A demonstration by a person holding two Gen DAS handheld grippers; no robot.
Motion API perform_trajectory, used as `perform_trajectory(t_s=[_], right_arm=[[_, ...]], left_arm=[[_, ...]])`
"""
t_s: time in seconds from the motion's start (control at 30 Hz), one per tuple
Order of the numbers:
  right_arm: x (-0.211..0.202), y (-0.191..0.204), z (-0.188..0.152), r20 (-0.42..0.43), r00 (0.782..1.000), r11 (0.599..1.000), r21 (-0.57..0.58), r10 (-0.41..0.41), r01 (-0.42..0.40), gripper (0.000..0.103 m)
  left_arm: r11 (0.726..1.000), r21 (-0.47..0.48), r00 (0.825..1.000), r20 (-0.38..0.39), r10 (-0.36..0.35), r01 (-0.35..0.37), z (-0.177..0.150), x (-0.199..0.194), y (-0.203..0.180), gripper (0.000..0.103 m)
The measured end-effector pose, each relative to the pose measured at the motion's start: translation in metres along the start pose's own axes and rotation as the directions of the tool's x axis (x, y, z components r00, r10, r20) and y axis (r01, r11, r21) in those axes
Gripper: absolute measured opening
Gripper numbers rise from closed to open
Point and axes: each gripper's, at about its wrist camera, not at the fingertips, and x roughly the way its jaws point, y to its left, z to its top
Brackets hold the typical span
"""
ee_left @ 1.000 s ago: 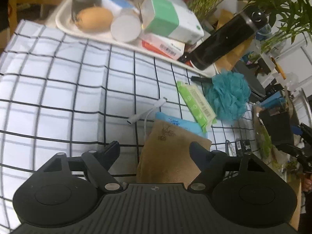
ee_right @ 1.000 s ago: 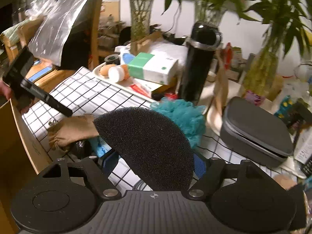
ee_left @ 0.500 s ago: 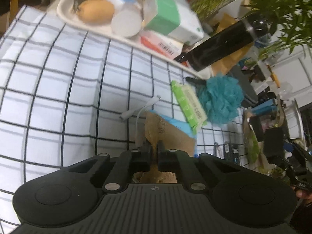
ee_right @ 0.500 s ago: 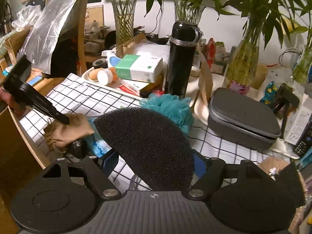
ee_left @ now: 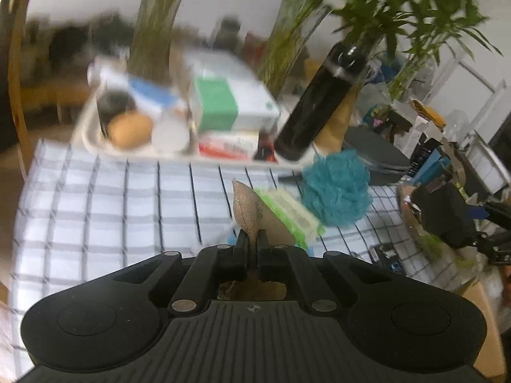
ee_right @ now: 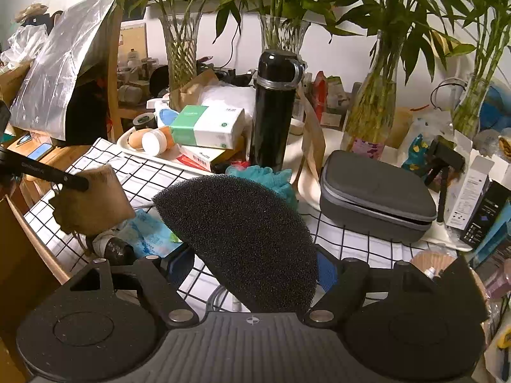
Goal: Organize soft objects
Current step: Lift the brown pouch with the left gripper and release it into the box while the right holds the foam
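The checked tablecloth [ee_right: 153,172] covers the table and serves as the landmark here. At its far edge stand a white tray [ee_right: 126,142] of boxes and tubs and a tall black flask [ee_right: 274,108]; a grey zipped case [ee_right: 377,198] sits on the cloth to the right of the flask. The right gripper [ee_right: 255,257] tilts downward above the near part of the cloth, its jaws set wide and clamped on a large black foam sponge [ee_right: 242,239] — a half-round slab that stands up between the fingers. A teal bath pouf [ee_left: 335,188] lies on the cloth just in front of the flask, with a green wipes pack [ee_left: 290,214] beside it. The left gripper [ee_left: 252,242] also slants downward, over the left side of the cloth, jaws pinched tight on a brown cloth pouch [ee_right: 92,201] — in the right wrist view the pouch hangs clear above the cloth from the black fingers [ee_right: 75,182], its lower end drooping.
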Motion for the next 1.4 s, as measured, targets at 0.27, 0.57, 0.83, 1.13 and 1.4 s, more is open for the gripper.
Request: perform_trajectory(t_s=[0.27, 0.57, 0.83, 1.13, 1.4], right_arm=[[-0.017, 0.012, -0.003, 0.027, 0.999, 1.000, -0.005, 0.017, -0.017, 0.079], [-0.039, 0.016, -0.008, 0.071, 0.997, 0.999, 0.021, 0.044, -0.045, 0.080], [-0.059, 0.027, -0.012, 0.113, 0.990, 0.996, 0.030, 0.081, -0.085, 0.080], [-0.080, 0.046, -0.019, 0.143, 0.982, 0.992, 0.012, 0.120, -0.123, 0.080], [-0.086, 0.060, -0.022, 0.135, 0.980, 0.990, -0.026, 0.142, -0.140, 0.080]], left_arm=[[1.000, -0.017, 0.993, 0.119, 0.017, -0.015, 0.006, -0.036, -0.009, 0.005], [0.992, -0.129, 0.971, 0.240, 0.021, 0.010, 0.001, -0.074, -0.003, 0.005], [0.986, -0.119, 0.939, 0.339, -0.068, 0.114, -0.026, -0.130, -0.010, 0.005], [0.943, -0.111, 0.910, 0.319, -0.264, 0.313, -0.056, -0.162, -0.022, 0.005], [0.978, 0.061, 0.963, 0.172, -0.207, 0.199, -0.079, -0.146, -0.060, 0.008]])
